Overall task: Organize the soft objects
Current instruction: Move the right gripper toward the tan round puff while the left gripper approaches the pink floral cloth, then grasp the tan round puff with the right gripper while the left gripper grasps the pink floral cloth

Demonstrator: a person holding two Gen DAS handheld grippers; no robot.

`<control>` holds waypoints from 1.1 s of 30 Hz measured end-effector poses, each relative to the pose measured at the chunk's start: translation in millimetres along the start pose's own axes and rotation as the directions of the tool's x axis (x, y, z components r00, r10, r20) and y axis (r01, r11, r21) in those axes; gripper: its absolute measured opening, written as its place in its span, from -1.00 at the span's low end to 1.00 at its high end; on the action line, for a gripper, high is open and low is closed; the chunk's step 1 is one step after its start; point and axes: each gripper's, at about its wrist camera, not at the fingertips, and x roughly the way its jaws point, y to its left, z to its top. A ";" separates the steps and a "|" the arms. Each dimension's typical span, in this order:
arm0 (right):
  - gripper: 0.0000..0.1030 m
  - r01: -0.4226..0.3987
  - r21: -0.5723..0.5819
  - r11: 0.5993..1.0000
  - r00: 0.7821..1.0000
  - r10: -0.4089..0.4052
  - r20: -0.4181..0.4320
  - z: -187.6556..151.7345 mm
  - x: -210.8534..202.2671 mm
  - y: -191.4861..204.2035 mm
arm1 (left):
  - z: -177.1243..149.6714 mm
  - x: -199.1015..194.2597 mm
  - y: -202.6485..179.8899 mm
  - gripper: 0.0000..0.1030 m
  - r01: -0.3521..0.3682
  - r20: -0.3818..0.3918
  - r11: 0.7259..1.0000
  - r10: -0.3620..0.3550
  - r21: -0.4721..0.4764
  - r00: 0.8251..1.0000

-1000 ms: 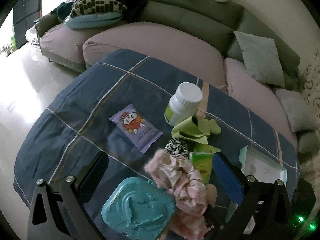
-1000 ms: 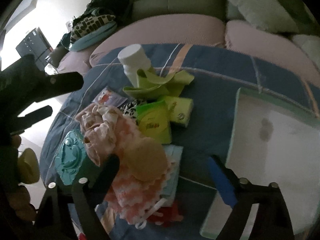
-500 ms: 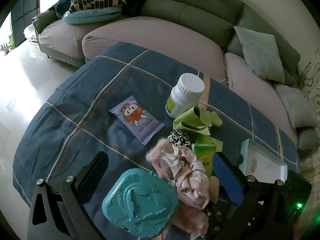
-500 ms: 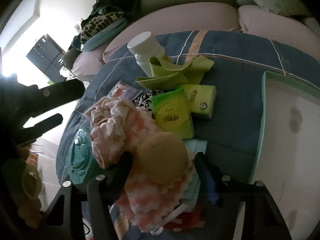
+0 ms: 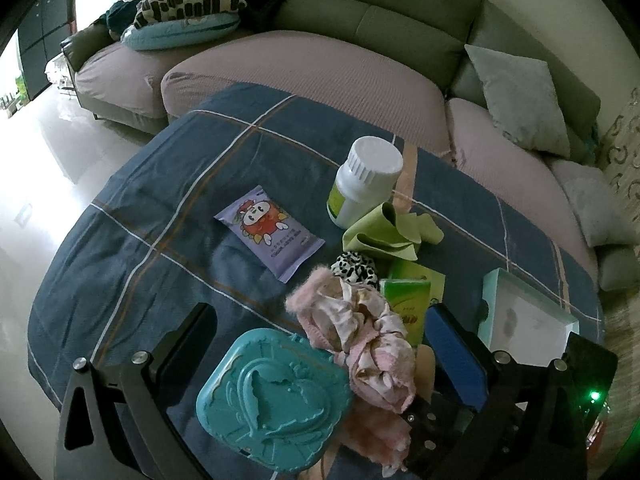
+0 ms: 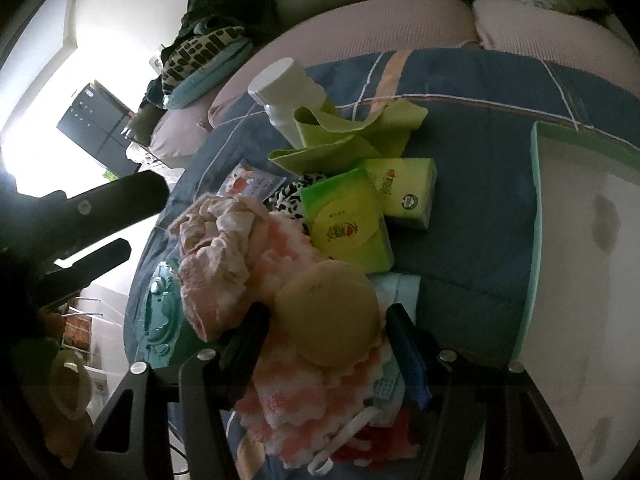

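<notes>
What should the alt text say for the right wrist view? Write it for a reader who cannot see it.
The right gripper sits open around a round tan sponge lying on a pink and white fluffy cloth, amid a pile of soft things on a blue plaid cover. Behind lie two green tissue packs, a lime cloth and a white bottle; a pale tray lies to the right.

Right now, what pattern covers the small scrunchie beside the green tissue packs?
Black-and-white leopard spots on the scrunchie, clearest in the left wrist view.
</notes>
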 end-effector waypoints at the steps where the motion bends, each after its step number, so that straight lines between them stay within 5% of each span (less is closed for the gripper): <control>1: 0.22 -0.004 0.003 1.000 1.000 0.004 0.001 -0.2 -0.5 -0.5 | 0.0 0.0 0.6 1.00 -0.002 0.001 1.000 0.002 -0.003 1.000; 24: -0.10 -0.024 0.038 0.999 0.999 0.023 0.038 -2.6 -15.1 -9.8 | -2.8 3.4 -1.5 1.00 -0.034 -0.006 0.999 0.034 -0.003 0.999; 33: -0.40 -0.023 0.065 0.998 0.998 0.019 0.062 -1.4 -23.8 -17.3 | -4.0 5.1 -3.4 1.00 -0.035 -0.014 0.999 0.036 0.007 0.999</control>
